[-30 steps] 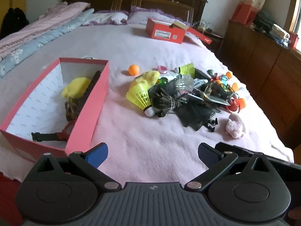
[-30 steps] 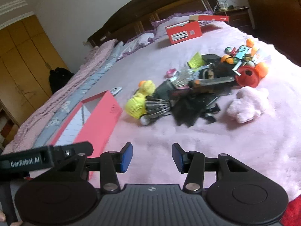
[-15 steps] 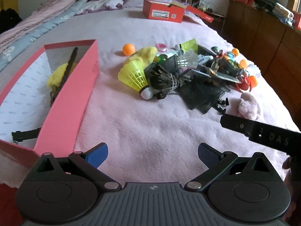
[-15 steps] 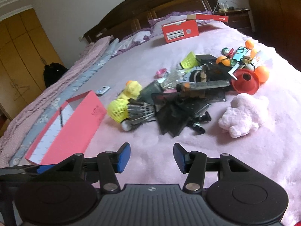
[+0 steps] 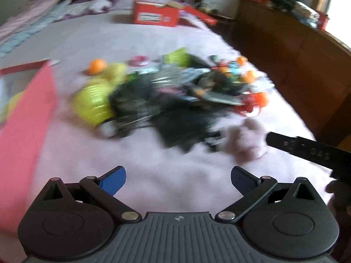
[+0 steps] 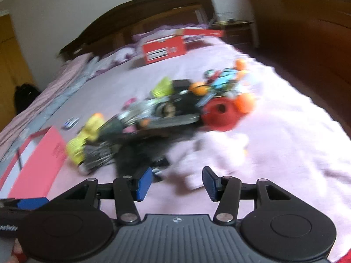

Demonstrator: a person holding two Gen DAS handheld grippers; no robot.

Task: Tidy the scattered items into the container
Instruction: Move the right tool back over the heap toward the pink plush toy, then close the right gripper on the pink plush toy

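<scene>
Box (image 5: 24, 114): pink, open-topped, at far left on the bed (image 5: 175, 153); something yellow shows inside at its left edge, rest of contents blurred. Both views are motion-smeared, so fine detail is unreliable.

Just right of the box wall: yellow shuttlecock (image 5: 94, 100), touching the dark pile (image 5: 166, 109). An orange ball (image 5: 96, 65) sits apart, behind it. The pile is a tangle of black parts, feathered shuttlecocks and small bright pieces; individual items cannot be separated. At its right end: red cup (image 6: 219, 114) with orange balls (image 6: 244, 103) against it. In front of that, a pink plush (image 6: 212, 151), near the pile's edge. Far back on the bed: red shoebox (image 5: 155, 15), well apart.

Left claw (image 5: 177, 178): fingers wide apart, holding nothing, over bare bed short of the pile. Right claw (image 6: 176, 183): fingers apart, empty, low and close in front of the plush and the black pieces.

Judgement: scattered items largely not yet in the box; right claw looks lined up for the plush or the black bits beside it.

Risks:
- Plush is soft and the same pink as the bedspread; a closing claw could pinch the cover with it and drag.
- Pile is interlocked; lifting one piece may trail others and spill them.
- Balls roll; a nudge to the cup could send them off the right bed edge.
- The two claws are close; a crossing path to the box could collide.
</scene>
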